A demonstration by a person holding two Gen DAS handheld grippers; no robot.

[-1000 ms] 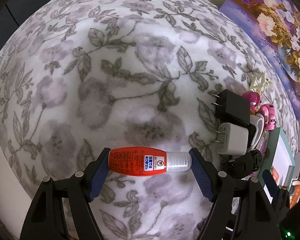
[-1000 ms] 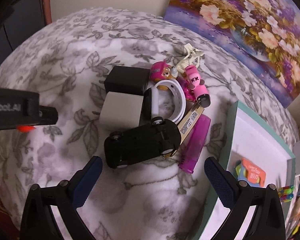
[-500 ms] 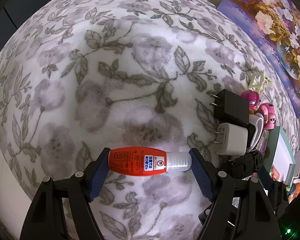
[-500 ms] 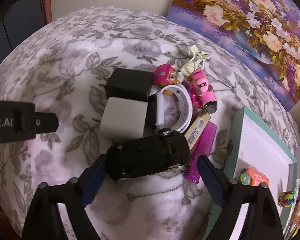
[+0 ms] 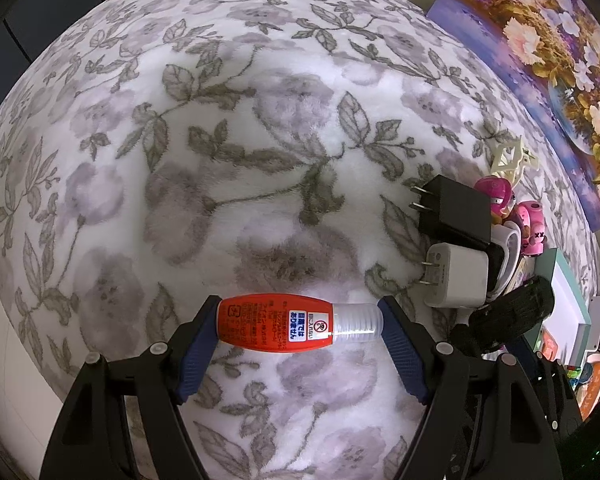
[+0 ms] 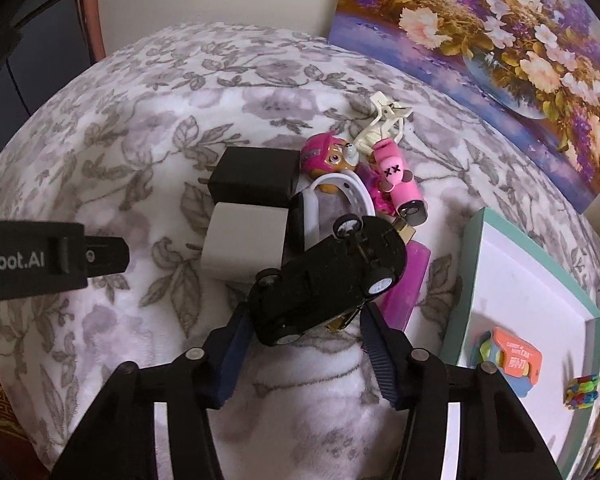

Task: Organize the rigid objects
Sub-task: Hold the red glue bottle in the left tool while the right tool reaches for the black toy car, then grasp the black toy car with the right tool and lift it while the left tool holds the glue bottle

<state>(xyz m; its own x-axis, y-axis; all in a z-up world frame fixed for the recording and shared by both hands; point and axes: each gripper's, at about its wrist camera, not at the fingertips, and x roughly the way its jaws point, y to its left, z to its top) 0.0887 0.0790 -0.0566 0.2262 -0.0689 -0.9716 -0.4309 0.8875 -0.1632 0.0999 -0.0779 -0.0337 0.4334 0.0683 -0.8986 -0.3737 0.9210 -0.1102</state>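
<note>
Your left gripper (image 5: 298, 330) clamps the red bottle (image 5: 284, 328) above the blanket (image 5: 220, 140); your right gripper (image 6: 302, 330) pinches the black toy car (image 6: 324, 276). The tray (image 6: 540, 280) at the blanket's right edge holds little; most clutter remains.

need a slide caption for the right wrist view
Right tongs clamp a black toy car, tilted up beside the white tray.

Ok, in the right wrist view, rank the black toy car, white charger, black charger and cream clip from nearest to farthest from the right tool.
1. Black toy car: gripped in the right tool, tilted wheels-up.
2. White charger: just beyond, to the left.
3. Black charger: directly behind the white one, touching it.
4. Cream clip: farthest, at the pile's back, toward the painting.
</note>
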